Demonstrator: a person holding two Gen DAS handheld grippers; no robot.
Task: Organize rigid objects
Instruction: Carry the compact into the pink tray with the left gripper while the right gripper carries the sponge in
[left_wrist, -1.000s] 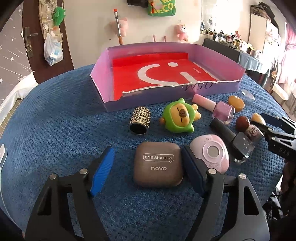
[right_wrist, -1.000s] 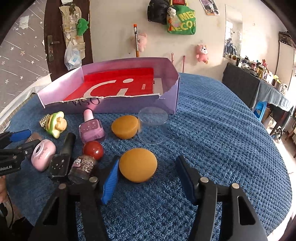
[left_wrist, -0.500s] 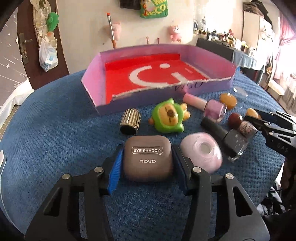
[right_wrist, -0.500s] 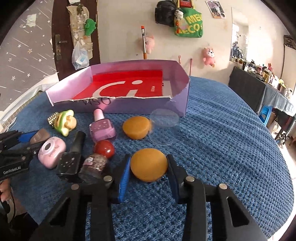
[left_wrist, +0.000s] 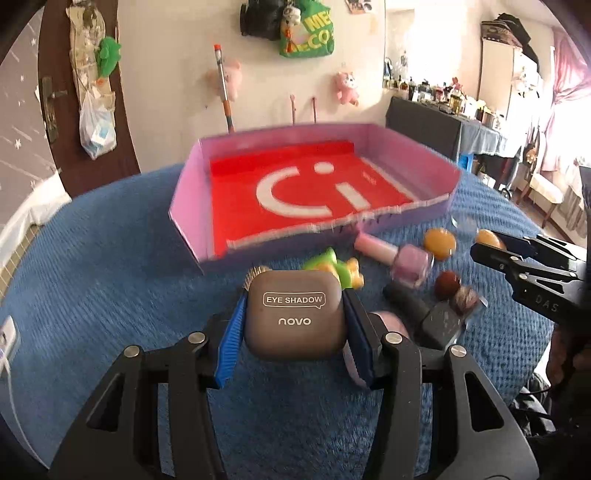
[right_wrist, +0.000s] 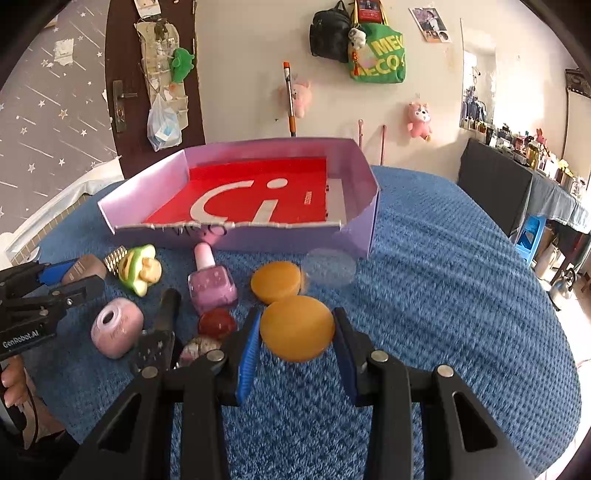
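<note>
My left gripper is shut on a grey-brown eye shadow case and holds it above the blue cloth, in front of the purple box with a red floor. My right gripper is shut on an orange round disc, lifted off the cloth. The box also shows in the right wrist view. The left gripper appears at the left edge of the right wrist view.
On the cloth lie a green toy, pink nail polish, a second orange disc, a clear lid, a pink round case, a dark bottle, a red ball and a studded cylinder.
Both grippers closed on their objects and lifted them: the left took the eye shadow case, the right the orange disc. Both views now sit higher above the cloth.
</note>
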